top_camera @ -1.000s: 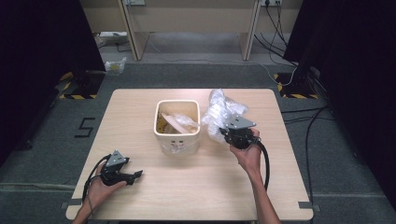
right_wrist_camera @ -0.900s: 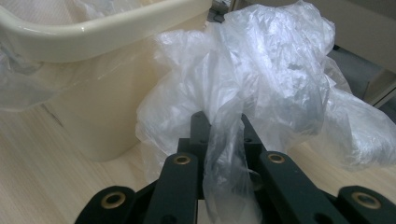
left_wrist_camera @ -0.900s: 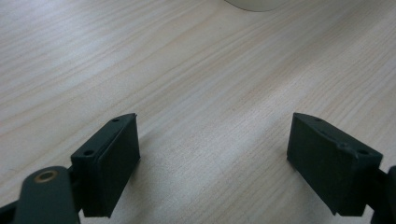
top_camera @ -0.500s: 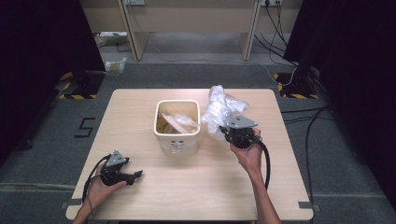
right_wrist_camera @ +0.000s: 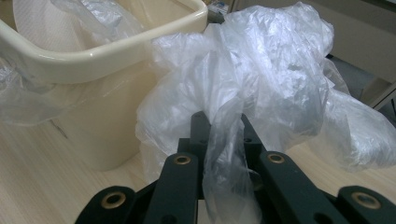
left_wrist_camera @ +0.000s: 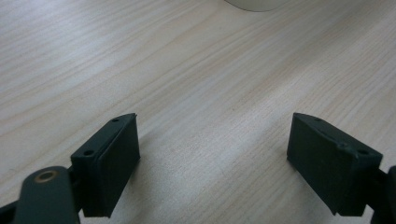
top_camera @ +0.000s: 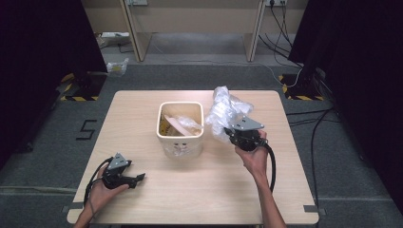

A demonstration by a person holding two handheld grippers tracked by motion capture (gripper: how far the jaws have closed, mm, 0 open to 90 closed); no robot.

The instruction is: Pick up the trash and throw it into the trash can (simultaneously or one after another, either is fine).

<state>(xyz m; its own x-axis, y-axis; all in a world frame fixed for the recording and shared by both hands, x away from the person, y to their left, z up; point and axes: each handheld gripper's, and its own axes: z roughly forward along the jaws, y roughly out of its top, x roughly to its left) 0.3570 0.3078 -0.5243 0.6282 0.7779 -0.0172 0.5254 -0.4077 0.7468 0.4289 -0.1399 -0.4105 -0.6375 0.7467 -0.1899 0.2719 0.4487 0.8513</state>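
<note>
The right gripper (right_wrist_camera: 223, 135) is clamped on a clear plastic bag (right_wrist_camera: 261, 70) just right of the cream bin (top_camera: 181, 129); the left gripper (left_wrist_camera: 215, 158), jaws apart, rests on the table (top_camera: 214, 190) well left of the bin.

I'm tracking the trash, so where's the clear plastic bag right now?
In the high view the clear plastic bag is right of the cream bin, pinched in the right gripper; the right gripper view shows it bunched beside the bin's rim.

We see our left gripper (left_wrist_camera: 215, 154) with its two black jaws spread wide apart, nothing between them. Pale wooden table (left_wrist_camera: 196, 70) runs under and beyond them. Far ahead, a cream bin (left_wrist_camera: 254, 3) edge peeks in.
</note>
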